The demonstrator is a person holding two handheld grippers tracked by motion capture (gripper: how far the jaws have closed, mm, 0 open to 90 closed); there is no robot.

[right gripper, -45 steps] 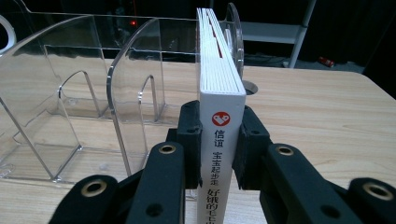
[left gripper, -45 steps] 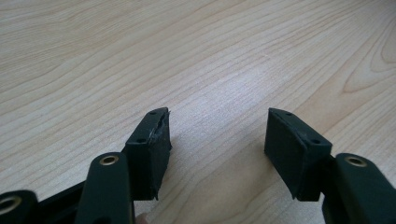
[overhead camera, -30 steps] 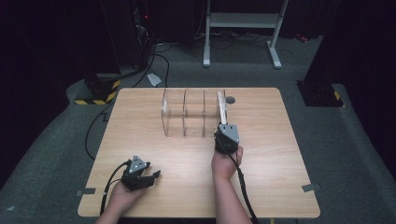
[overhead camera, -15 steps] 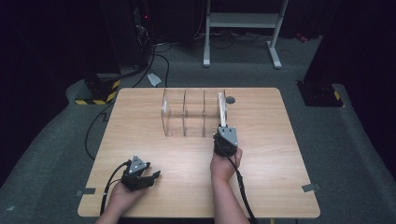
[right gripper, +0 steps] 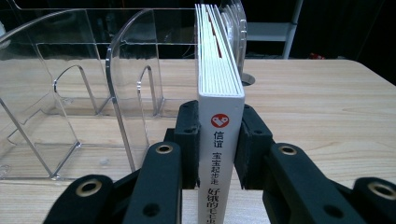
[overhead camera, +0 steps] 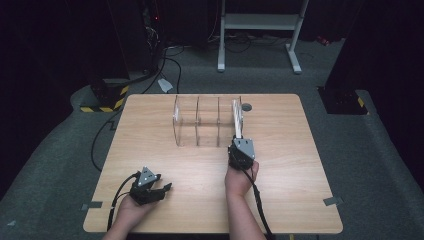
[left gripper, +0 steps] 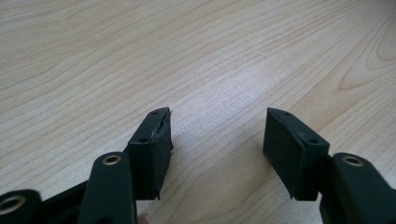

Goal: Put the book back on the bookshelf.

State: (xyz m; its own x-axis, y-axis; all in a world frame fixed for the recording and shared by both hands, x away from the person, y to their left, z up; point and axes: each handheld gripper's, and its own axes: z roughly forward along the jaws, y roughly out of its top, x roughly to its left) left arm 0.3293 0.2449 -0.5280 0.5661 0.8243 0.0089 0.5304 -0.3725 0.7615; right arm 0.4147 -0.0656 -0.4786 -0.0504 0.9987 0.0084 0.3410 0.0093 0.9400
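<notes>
Nothing moved; book (right gripper: 219, 107) stays clamped between right fingers (right gripper: 189, 126)

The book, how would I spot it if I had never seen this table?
Find the clear rack toward the far side of the wooden table. At its right end stands a thin white book, spine toward you, clamped by the right tool; nothing else there is white.

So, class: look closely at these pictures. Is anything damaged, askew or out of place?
One thing: the pad on one jaw of the left claw looks frayed and torn along its top edge. Otherwise things look orderly: the book stands upright, clamped in the right claw beside the clear rack.
</notes>
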